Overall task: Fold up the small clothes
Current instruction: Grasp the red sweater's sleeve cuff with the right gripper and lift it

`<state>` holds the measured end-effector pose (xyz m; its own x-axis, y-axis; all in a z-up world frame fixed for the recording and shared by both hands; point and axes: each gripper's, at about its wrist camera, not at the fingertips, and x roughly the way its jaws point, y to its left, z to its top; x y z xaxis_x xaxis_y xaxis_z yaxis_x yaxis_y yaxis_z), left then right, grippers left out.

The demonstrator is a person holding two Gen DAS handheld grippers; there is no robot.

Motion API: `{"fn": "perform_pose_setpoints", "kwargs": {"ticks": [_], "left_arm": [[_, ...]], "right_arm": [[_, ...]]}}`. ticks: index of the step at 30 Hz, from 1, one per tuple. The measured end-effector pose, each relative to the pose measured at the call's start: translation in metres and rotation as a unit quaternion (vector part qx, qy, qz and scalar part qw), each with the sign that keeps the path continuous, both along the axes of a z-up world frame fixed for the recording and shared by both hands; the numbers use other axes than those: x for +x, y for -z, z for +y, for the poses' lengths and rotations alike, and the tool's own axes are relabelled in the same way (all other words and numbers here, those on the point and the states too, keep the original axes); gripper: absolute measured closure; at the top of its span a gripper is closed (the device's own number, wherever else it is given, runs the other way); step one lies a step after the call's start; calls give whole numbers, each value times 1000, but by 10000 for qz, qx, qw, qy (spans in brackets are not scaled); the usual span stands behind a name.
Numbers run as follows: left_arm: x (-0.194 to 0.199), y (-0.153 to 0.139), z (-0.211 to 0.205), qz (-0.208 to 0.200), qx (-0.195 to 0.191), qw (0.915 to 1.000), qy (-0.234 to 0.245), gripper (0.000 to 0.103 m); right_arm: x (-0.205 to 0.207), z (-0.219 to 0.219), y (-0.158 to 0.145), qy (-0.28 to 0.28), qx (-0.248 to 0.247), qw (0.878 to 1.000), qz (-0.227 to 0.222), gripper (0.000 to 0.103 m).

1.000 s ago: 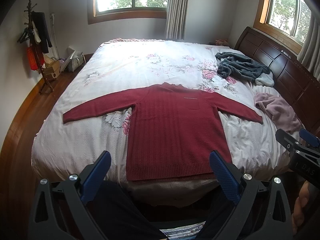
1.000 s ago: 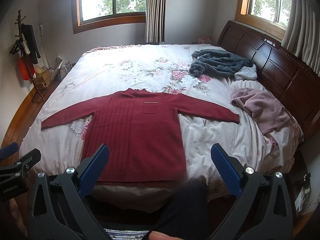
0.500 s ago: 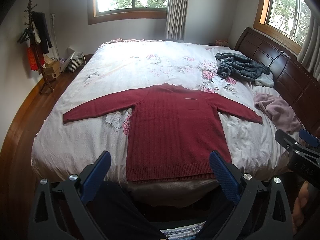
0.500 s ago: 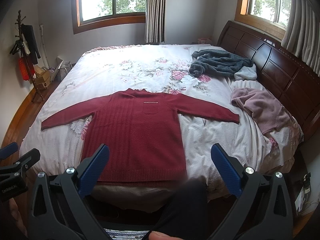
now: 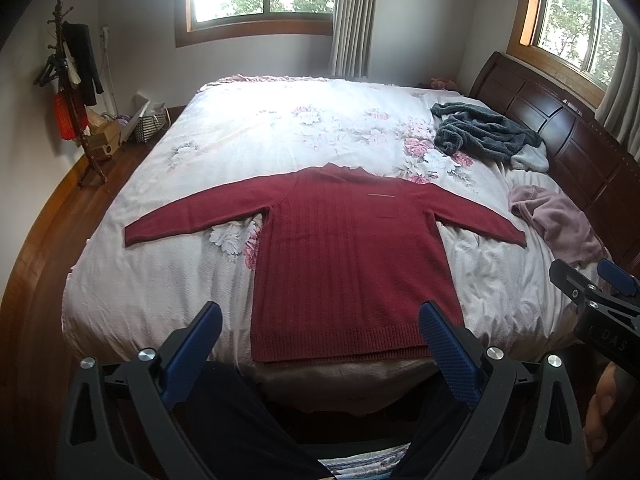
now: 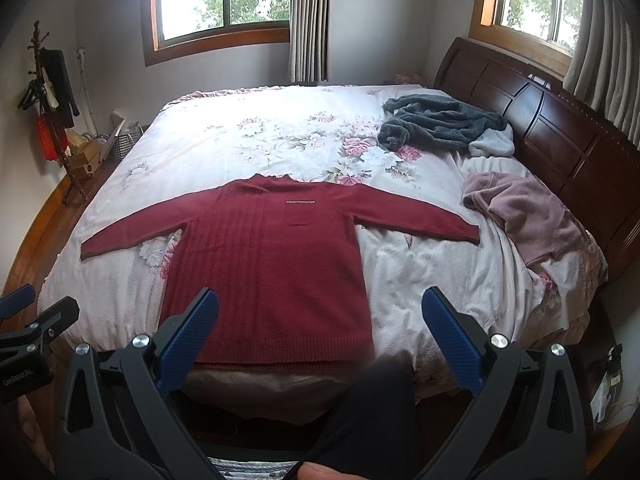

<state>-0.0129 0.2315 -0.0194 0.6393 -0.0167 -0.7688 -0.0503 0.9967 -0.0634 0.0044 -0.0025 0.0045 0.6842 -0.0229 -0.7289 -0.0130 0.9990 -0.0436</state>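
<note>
A dark red knit sweater (image 5: 344,256) (image 6: 276,268) lies flat and face up on the bed, both sleeves spread sideways, hem at the near edge. My left gripper (image 5: 320,320) hovers open in front of the hem, holding nothing. Its blue pads (image 5: 196,340) stand wide apart, short of the bed edge. My right gripper (image 6: 320,312) is open too, held back from the hem's right part with nothing between its fingers. Each gripper shows at the side of the other's view.
The bed (image 5: 240,128) has a white floral cover. A grey fleece garment (image 6: 440,124) and a pink one (image 6: 528,212) lie near the dark wooden headboard (image 6: 560,132) on the right. A coat stand (image 5: 68,80) and boxes stand at the left wall. Dark-trousered legs (image 5: 240,420) are below.
</note>
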Motion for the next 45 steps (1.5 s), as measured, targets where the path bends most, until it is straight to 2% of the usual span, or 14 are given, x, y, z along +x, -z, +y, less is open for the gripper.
{"fn": "perform_pose_setpoints", "kwargs": {"ticks": [8, 12, 14, 17, 21, 24, 27, 29, 31, 35, 39, 41, 43, 45], "left_arm": [[7, 11, -4, -83, 238, 9996, -83, 4], [8, 23, -10, -534, 29, 9972, 516, 4], [11, 31, -17, -587, 252, 9961, 617, 4], [20, 42, -24, -475, 337, 9956, 730, 4], [40, 58, -23, -169, -127, 9970, 742, 4], [56, 71, -19, -25, -281, 9979, 584, 4], [71, 80, -18, 91, -470, 9971, 586, 4], [79, 83, -19, 88, -636, 9959, 635, 4], [83, 82, -19, -13, -814, 9947, 629, 4], [99, 79, -25, -238, -1074, 9921, 595, 4], [120, 87, -36, -124, -1008, 9929, 622, 4], [130, 92, -37, -50, -1070, 9926, 573, 4], [138, 98, -37, 60, -1196, 9915, 518, 4], [149, 107, -39, 257, -1306, 9901, 446, 4]], "right_arm": [[7, -4, 10, -21, -57, 10000, -2, 3], [18, -16, 26, -233, -82, 9983, -531, 3], [26, -30, 38, -430, 201, 9966, -675, 3], [52, -59, 59, -174, 397, 9980, -462, 3], [88, -113, 86, 204, 974, 9948, -236, 3], [114, -167, 108, 616, 1755, 9825, -134, 3], [141, -226, 138, 1130, 2616, 9585, -7, 8], [157, -263, 161, 1455, 3171, 9371, 130, 26], [172, -301, 189, 1746, 3790, 9083, 279, 31], [193, -368, 241, 2231, 4978, 8379, 203, 43], [219, -423, 283, 2622, 5653, 7821, 0, 52], [234, -451, 309, 2929, 5943, 7489, -99, 56], [247, -471, 330, 3154, 6112, 7258, -127, 61], [259, -486, 347, 3372, 6085, 7183, -117, 63]]}}
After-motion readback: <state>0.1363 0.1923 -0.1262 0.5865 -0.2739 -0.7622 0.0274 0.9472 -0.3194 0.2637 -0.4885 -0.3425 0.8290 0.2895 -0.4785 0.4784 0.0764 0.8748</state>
